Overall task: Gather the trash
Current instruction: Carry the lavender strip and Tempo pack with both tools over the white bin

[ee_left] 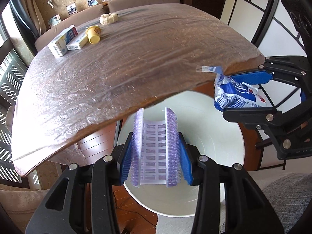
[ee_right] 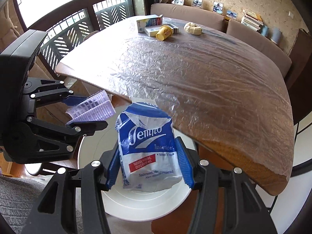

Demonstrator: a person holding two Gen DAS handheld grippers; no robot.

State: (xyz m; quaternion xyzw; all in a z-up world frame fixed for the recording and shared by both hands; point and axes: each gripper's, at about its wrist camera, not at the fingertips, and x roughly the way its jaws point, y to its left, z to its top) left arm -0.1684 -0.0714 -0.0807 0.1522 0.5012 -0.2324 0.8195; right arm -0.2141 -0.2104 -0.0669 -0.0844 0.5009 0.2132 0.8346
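Observation:
My left gripper (ee_left: 156,156) is shut on a bent purple blister pack (ee_left: 156,150) and holds it above a white round bin (ee_left: 218,156) on the floor beside the table. My right gripper (ee_right: 150,167) is shut on a blue and white Tempo tissue wrapper (ee_right: 146,150), also above the white bin (ee_right: 136,204). The right gripper with the wrapper (ee_left: 234,93) shows at the right of the left wrist view. The left gripper with the blister pack (ee_right: 91,107) shows at the left of the right wrist view.
On the far side of the plastic-covered wooden table (ee_left: 136,58) lie two small cartons (ee_left: 64,41), a tipped yellow cup (ee_left: 93,34) and a crumpled beige wad (ee_left: 108,18). Benches line the walls behind it. A grey rug (ee_left: 288,200) lies by the bin.

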